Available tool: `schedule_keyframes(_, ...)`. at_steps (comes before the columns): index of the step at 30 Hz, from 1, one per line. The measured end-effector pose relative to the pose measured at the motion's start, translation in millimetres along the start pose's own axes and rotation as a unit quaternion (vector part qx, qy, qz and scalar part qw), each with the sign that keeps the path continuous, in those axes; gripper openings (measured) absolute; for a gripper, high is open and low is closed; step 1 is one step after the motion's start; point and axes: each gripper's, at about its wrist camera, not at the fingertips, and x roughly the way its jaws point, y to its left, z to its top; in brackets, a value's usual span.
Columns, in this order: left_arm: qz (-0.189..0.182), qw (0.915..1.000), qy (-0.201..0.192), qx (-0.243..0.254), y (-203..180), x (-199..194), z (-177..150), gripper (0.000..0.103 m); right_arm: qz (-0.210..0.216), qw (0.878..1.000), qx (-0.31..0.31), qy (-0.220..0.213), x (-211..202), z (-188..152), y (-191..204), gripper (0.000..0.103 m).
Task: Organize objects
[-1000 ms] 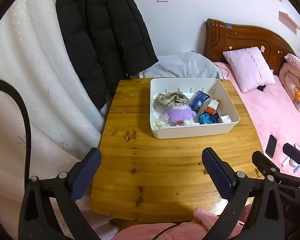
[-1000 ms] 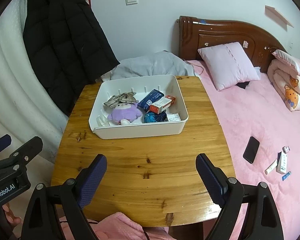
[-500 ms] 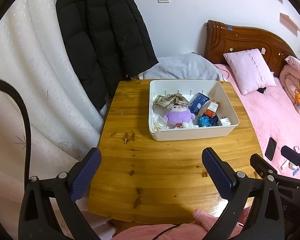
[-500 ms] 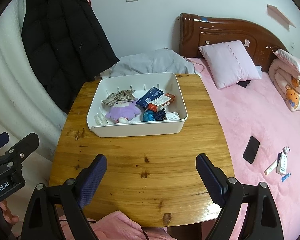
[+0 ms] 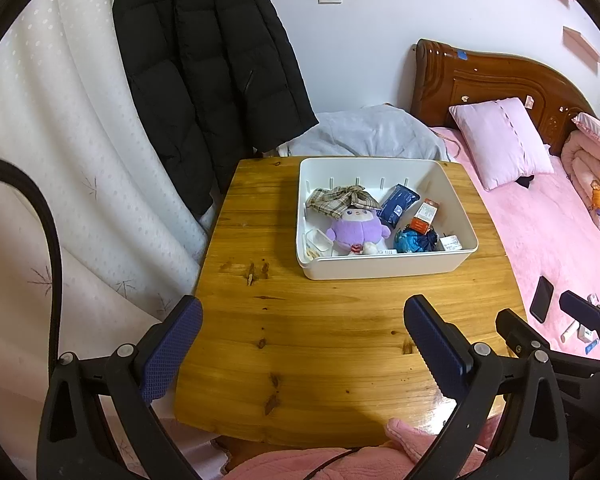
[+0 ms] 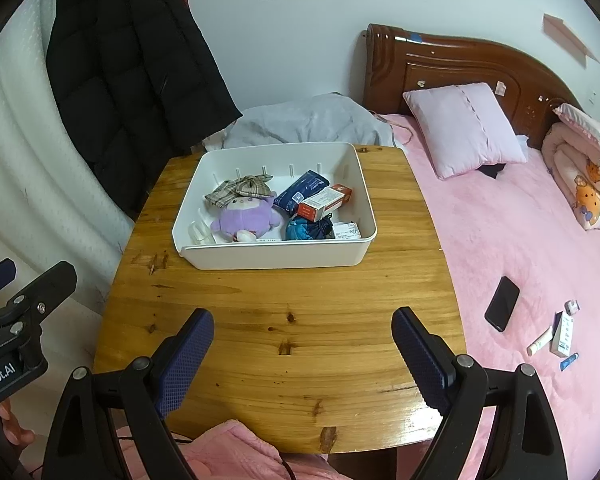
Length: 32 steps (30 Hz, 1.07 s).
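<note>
bench [image 6: 284, 320]: bare wood between both tongs and the bin; nothing loose lies on it, so by my reading the sorting is done or about to start from the bin.
bin [image 6: 276, 258]: white, open-topped, on the far half of the bench, ahead of both tongs and well apart from them; its long axis runs across the view, its near wall facing the tongs.
which hand is nearer: the bin sits nearly centred ahead of the right tongs [image 6: 303, 354] and to the right of centre for the left tongs [image 5: 303, 344]; the right looks better placed, though neither is close.
tongs' state: both pairs spread wide, nothing between the pads, hanging over the near edge of the bench.
plush toy [image 6: 246, 216]: purple, in the bin's left half, a plaid cloth [image 6: 240, 190] at its head.
packets: a dark blue pack [image 6: 302, 192] and a red-and-white box [image 6: 326, 202] lie aslant toward the far right corner; print too small to read.
writing: "Robot.AI" on the left tool's body at the edge of the right view; the first letters are cut off.
</note>
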Motion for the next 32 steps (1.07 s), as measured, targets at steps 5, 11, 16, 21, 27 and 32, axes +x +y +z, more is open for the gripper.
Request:
schedule_keyframes(5,0.001,1.0000,-0.001,-0.002,-1.3,-0.3,-0.6,0.101,0.001,1.000,0.000,0.000,1.1,1.0,0.3,0.091)
schedule_keyframes(11,0.005,1.0000,-0.001,-0.005,-2.9,0.9,-0.6,0.101,0.001,1.000,-0.001,0.001,2.4,2.7,2.1,0.091)
schedule_keyframes(16,0.007,0.9999,0.000,-0.008,-3.7,2.0,0.0,0.101,0.002,1.000,-0.004,0.002,3.5,4.4,5.0,0.091)
schedule_keyframes(21,0.007,0.9999,-0.001,-0.010,-4.0,3.2,0.2,0.101,0.004,1.000,-0.007,0.004,6.2,6.5,5.9,0.091)
schedule_keyframes(27,0.009,0.9999,0.001,-0.010,-4.6,4.2,1.7,0.101,0.004,1.000,-0.008,0.006,7.3,7.6,5.5,0.091)
schedule_keyframes(32,0.009,0.9999,0.002,-0.011,-5.4,5.0,2.8,0.101,0.006,1.000,-0.010,0.010,10.8,8.9,3.1,0.091)
